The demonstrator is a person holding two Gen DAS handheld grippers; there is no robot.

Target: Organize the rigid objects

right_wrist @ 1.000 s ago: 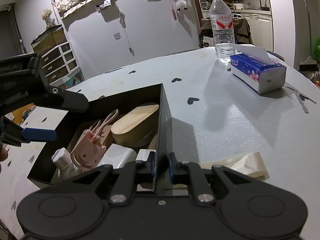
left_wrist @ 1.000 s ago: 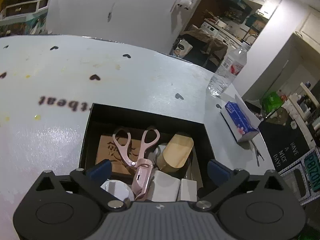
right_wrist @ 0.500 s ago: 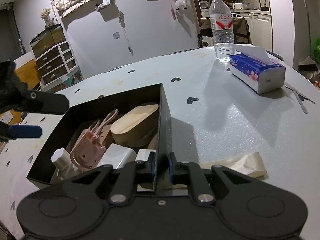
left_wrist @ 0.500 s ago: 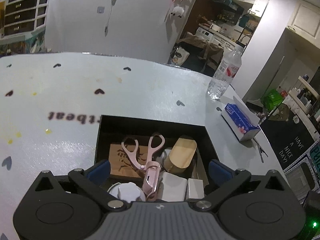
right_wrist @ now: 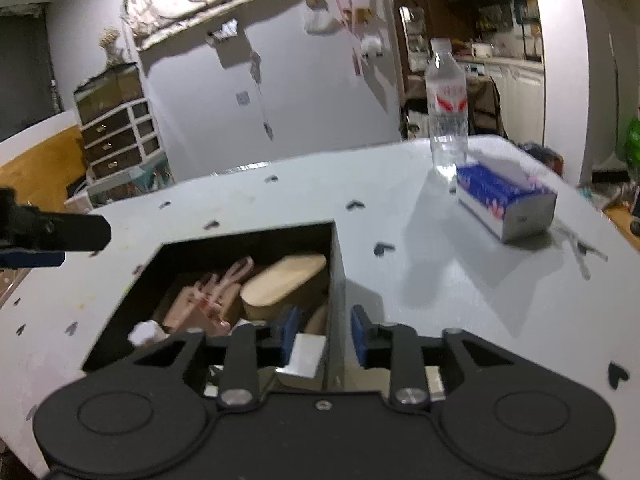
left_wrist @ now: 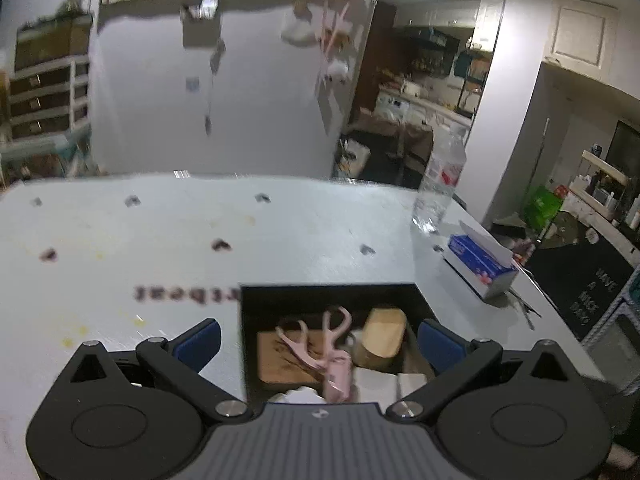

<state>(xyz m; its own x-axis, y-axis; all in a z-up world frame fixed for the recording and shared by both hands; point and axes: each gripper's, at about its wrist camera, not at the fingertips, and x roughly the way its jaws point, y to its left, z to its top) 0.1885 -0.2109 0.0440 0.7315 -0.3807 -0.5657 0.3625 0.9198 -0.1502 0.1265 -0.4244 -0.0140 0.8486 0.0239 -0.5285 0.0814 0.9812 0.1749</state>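
Behind the pale, heart-dotted worktop (right_wrist: 440, 280) a dim kitchen is showing, with a water bottle (right_wrist: 446, 108) and a blue tissue box (right_wrist: 506, 200) standing well apart from the work. You are hovering your left tool (left_wrist: 318, 338) wide open above the black box (left_wrist: 248, 332), gripping nothing. Your right tool (right_wrist: 322, 336) is straddling the box's right wall (right_wrist: 336, 280), fingers parted to a narrow gap, one blue pad inside and one outside; whether either pad is touching the wall, you cannot tell through the blur.

Inside the box the pink eyelash curler (left_wrist: 326, 344) is lying over a brown wooden slab (left_wrist: 280, 360), beside a wooden oval lid (left_wrist: 382, 338) and some white items (left_wrist: 374, 384) at the near end.

By the look of it, the box is being positioned or steadied. If you are gripping the wall, be closing squarely on it, low and near the middle, so the thin side is not bending. Be moving slowly; the contents are loose and could shift.
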